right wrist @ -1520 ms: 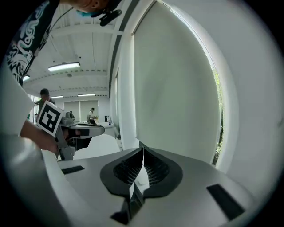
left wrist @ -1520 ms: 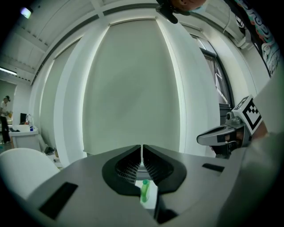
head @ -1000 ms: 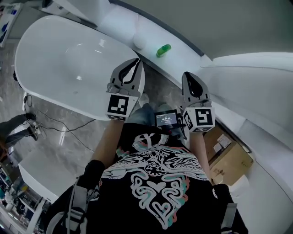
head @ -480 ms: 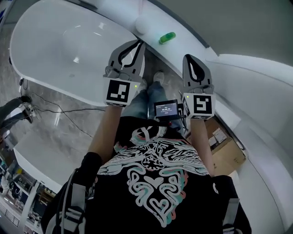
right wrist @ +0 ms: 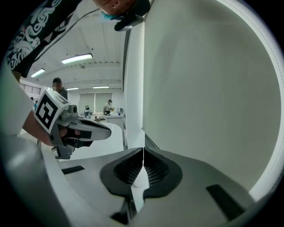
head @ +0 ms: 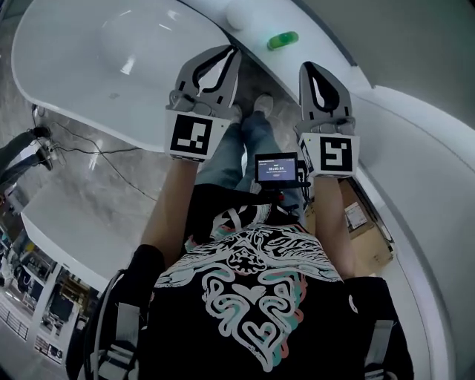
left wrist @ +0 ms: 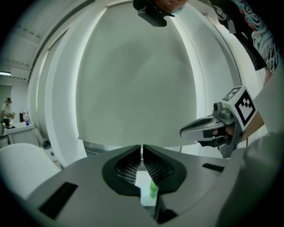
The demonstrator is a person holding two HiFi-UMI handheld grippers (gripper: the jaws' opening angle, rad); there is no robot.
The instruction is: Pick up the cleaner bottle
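Note:
The cleaner bottle (head: 283, 40), small and green, lies on its side on the white ledge (head: 319, 44) at the top of the head view. It also shows low between the left jaws in the left gripper view, as the green bottle (left wrist: 153, 189). My left gripper (head: 231, 50) is shut and empty, just left of the bottle and short of it. My right gripper (head: 309, 68) is shut and empty too, a little below and right of the bottle. Each gripper sees the other: the right gripper (left wrist: 184, 131) and the left gripper (right wrist: 106, 129).
A large white bathtub (head: 89, 67) fills the upper left, with cables (head: 96, 159) on the tiled floor below it. A cardboard box (head: 364, 237) sits by the wall at right. A white dome (head: 241, 13) stands on the ledge left of the bottle.
Both grippers have moved forward toward the ledge, and the person has stepped with them. The bottle now lies closer to the gripper tips. Both pairs of jaws stayed shut.

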